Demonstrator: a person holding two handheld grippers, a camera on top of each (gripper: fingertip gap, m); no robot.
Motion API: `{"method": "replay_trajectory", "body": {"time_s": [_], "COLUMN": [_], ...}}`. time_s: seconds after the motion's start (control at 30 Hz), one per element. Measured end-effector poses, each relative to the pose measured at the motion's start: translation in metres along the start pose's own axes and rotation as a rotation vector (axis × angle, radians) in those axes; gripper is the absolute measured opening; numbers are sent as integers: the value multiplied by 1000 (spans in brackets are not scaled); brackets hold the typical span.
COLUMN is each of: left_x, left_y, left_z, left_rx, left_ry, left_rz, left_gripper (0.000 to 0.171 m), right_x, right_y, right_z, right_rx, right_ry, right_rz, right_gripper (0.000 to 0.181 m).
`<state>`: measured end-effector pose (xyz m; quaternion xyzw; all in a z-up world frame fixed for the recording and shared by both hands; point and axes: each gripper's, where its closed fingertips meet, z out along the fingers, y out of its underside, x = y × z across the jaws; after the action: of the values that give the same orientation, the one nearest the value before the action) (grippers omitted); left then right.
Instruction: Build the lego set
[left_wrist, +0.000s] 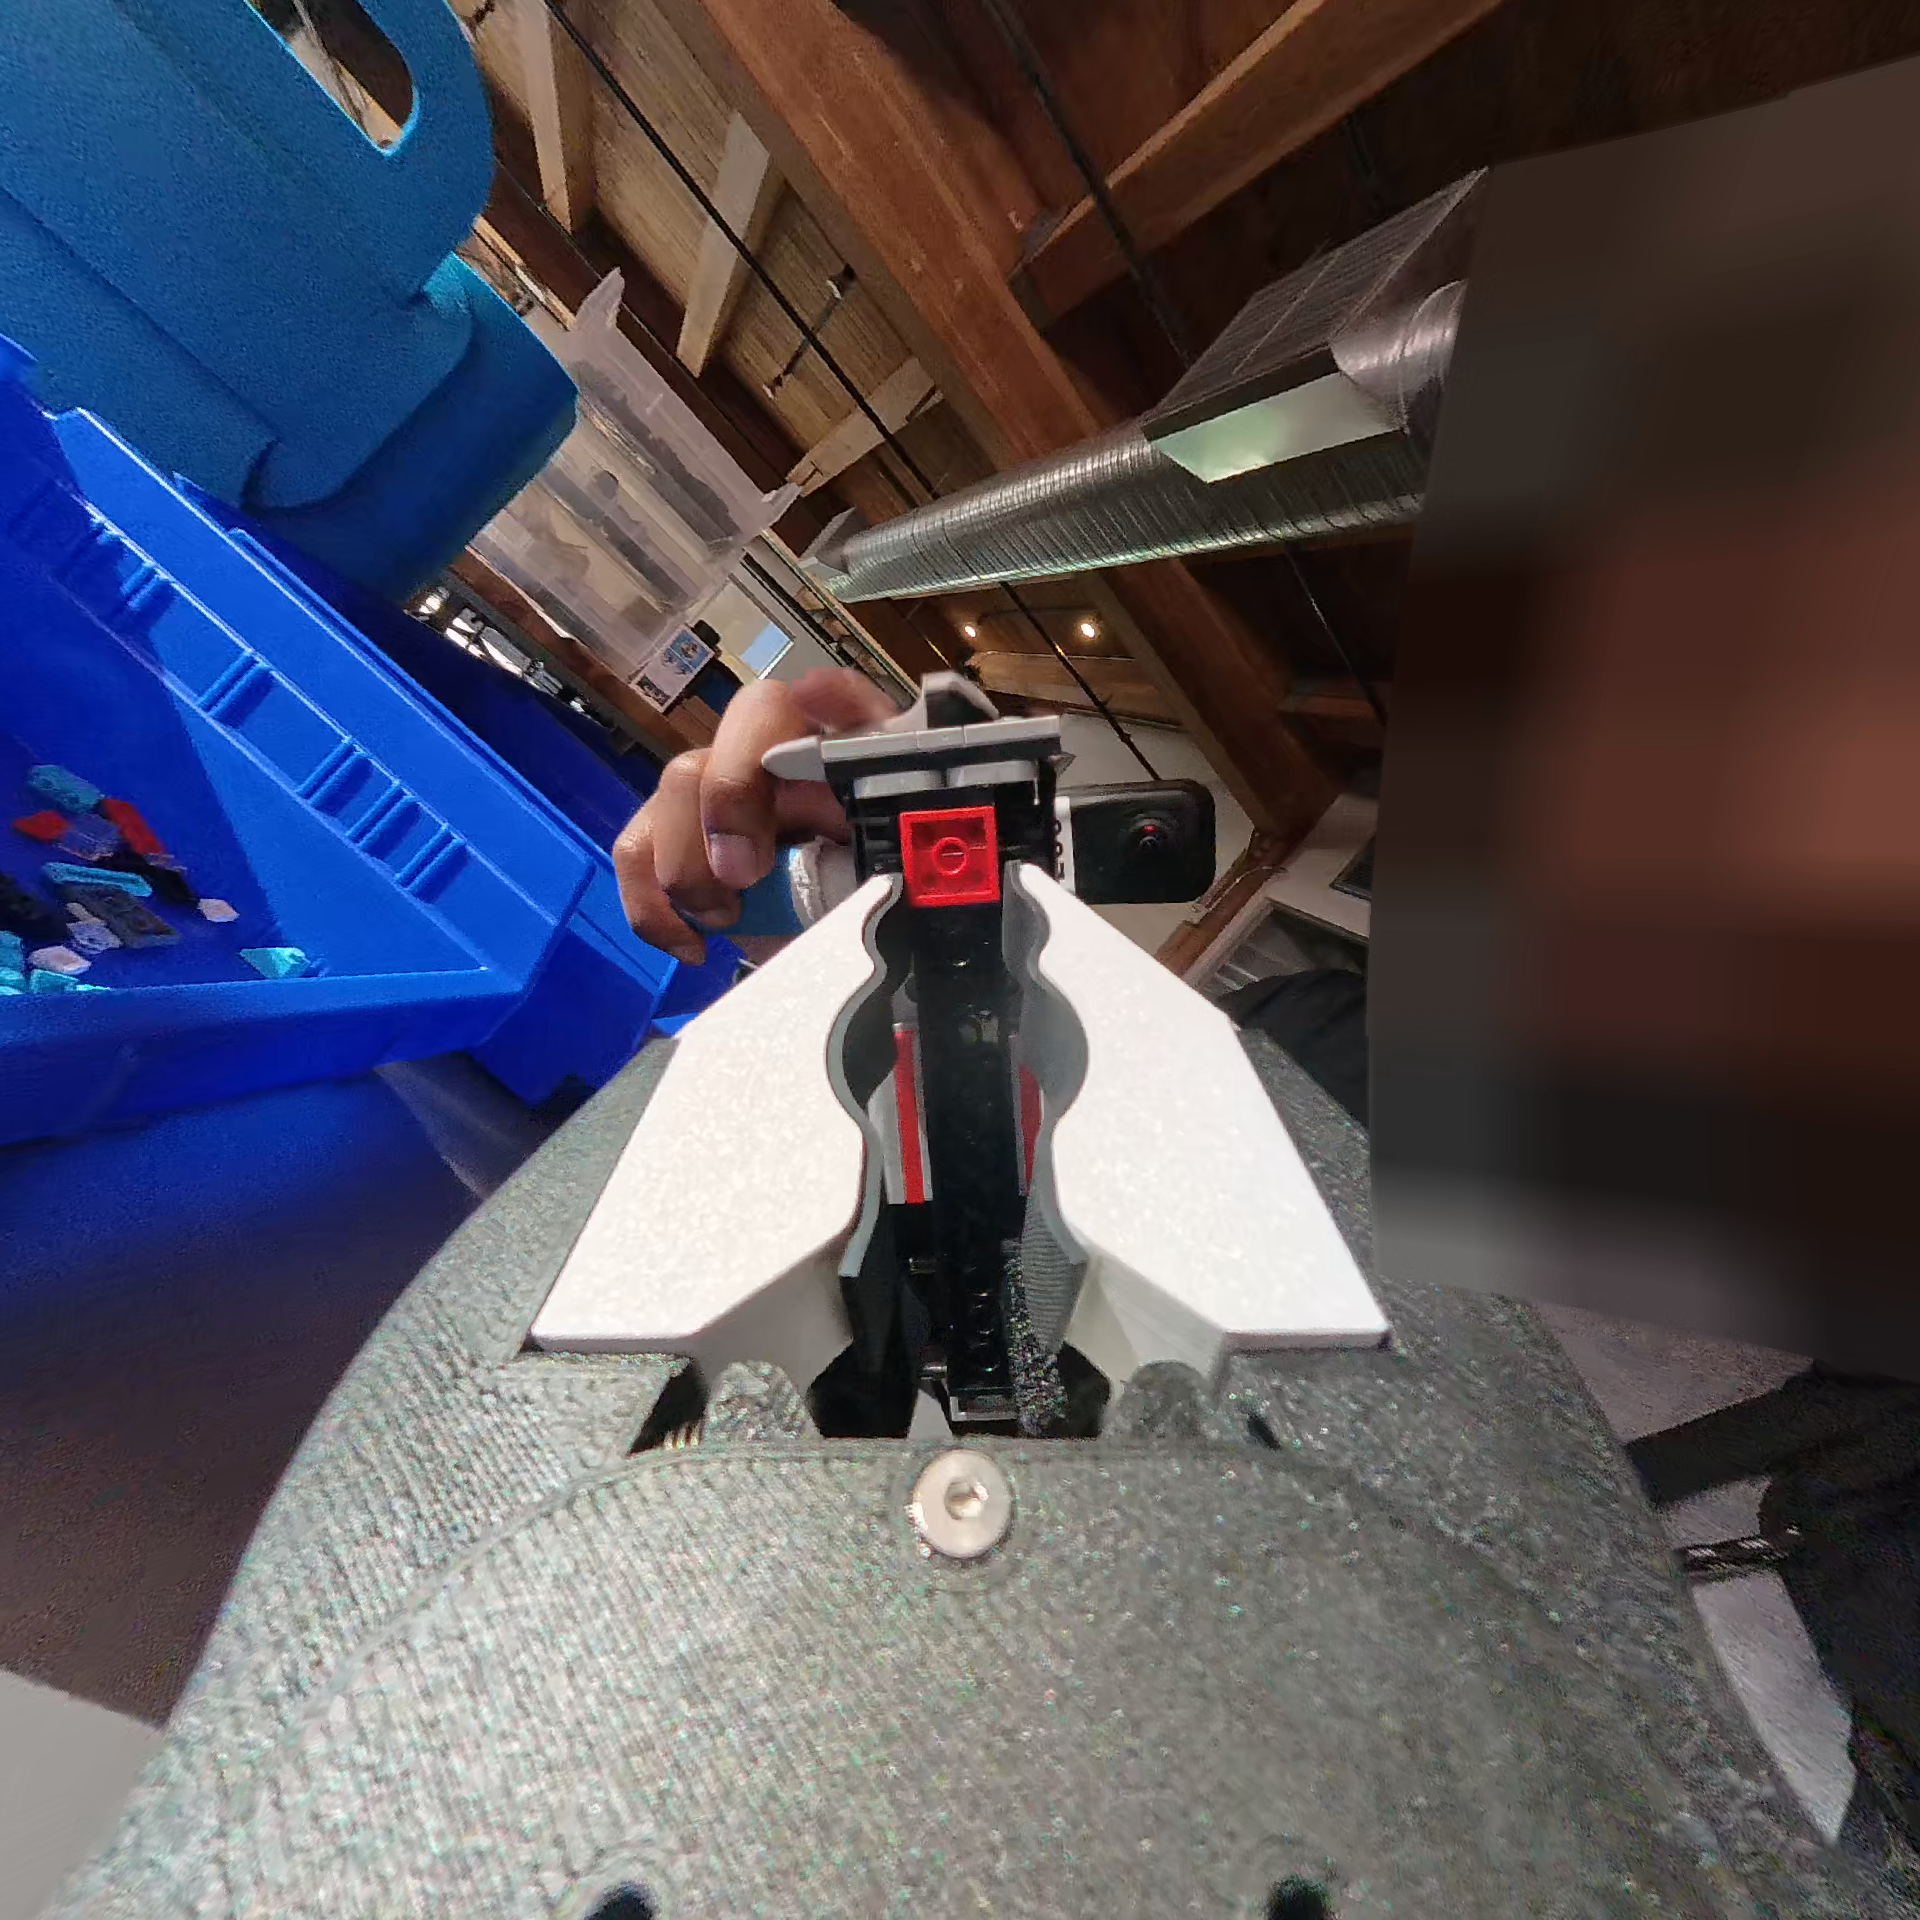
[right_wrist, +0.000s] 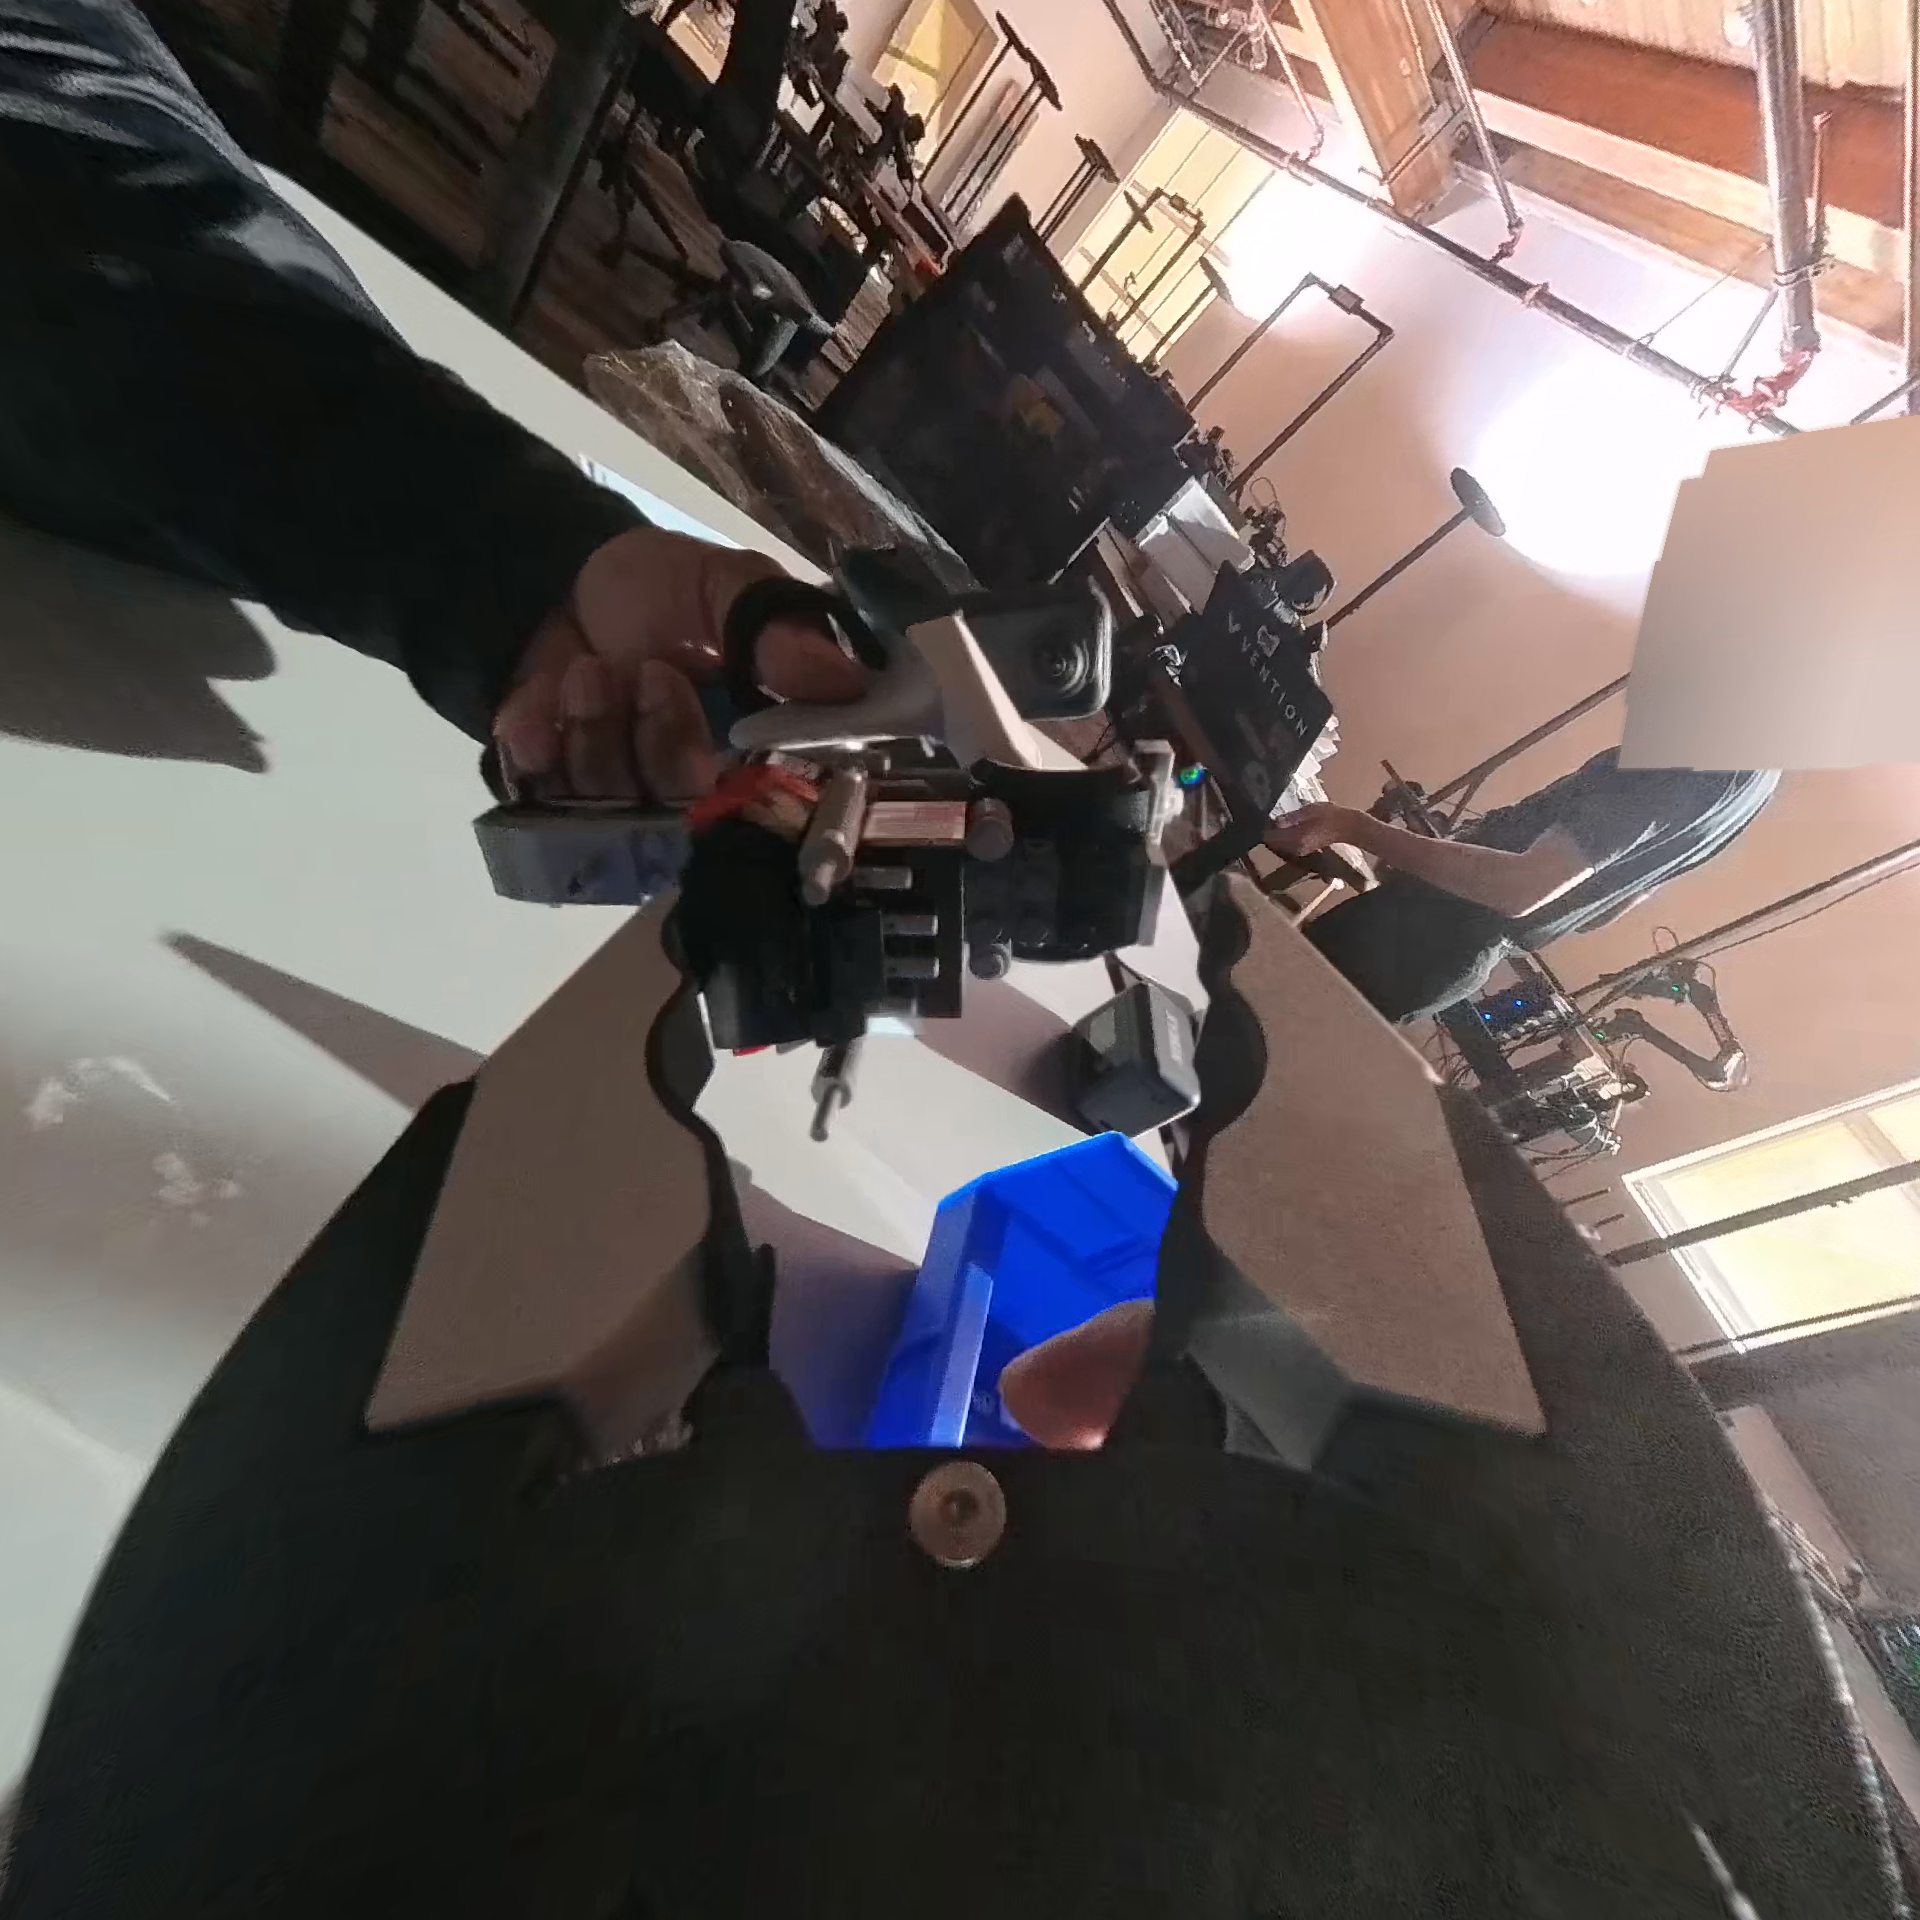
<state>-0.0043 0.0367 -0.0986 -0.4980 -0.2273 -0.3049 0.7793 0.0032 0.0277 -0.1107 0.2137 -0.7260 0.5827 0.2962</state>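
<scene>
A black lego model (left_wrist: 966, 1091) with red and white stripes sits clamped between my left gripper's (left_wrist: 956, 883) white fingers. A red square plate (left_wrist: 948, 854) faces the camera at its far end, under grey pieces (left_wrist: 940, 743). Behind it a hand (left_wrist: 717, 821) holds the right gripper with its camera (left_wrist: 1143, 842). In the right wrist view my right gripper (right_wrist: 940, 904) is open. Its fingertips stand on either side of the dark model (right_wrist: 831, 935). I cannot tell if they touch it. The left gripper's hand (right_wrist: 623, 675) and camera (right_wrist: 1060, 655) are behind.
A blue bin (left_wrist: 364, 831) at the left holds several loose lego pieces (left_wrist: 94, 883); it also shows below in the right wrist view (right_wrist: 1039, 1226). A teal block (left_wrist: 208, 260) stands above it. A small grey device (right_wrist: 1138, 1049) sits on the white table (right_wrist: 260, 883). A person (right_wrist: 1455, 862) sits far right. The tips of both grippers are at nearly the same place.
</scene>
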Motion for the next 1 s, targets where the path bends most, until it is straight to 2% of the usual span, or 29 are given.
{"method": "replay_trajectory", "body": {"time_s": [0.07, 0.17, 0.8, 1.0], "left_x": [3, 3, -6, -2], "left_y": [4, 5, 11, 12], "left_z": [3, 4, 3, 4], "left_rx": [-24, -34, -50, -71], "left_ry": [2, -6, -22, -13], "left_rz": [10, -5, -69, -18], "left_gripper": [17, 17, 16, 17], "right_x": [-3, -8, -14, -13], "right_y": [-1, -3, 2, -3], "right_z": [-1, -1, -3, -4], "right_rx": [-5, 6, 26, 68], "right_ry": [-25, -36, -83, -75], "right_rz": [-4, -39, -2, 46], "right_gripper": [103, 93, 90, 91]}}
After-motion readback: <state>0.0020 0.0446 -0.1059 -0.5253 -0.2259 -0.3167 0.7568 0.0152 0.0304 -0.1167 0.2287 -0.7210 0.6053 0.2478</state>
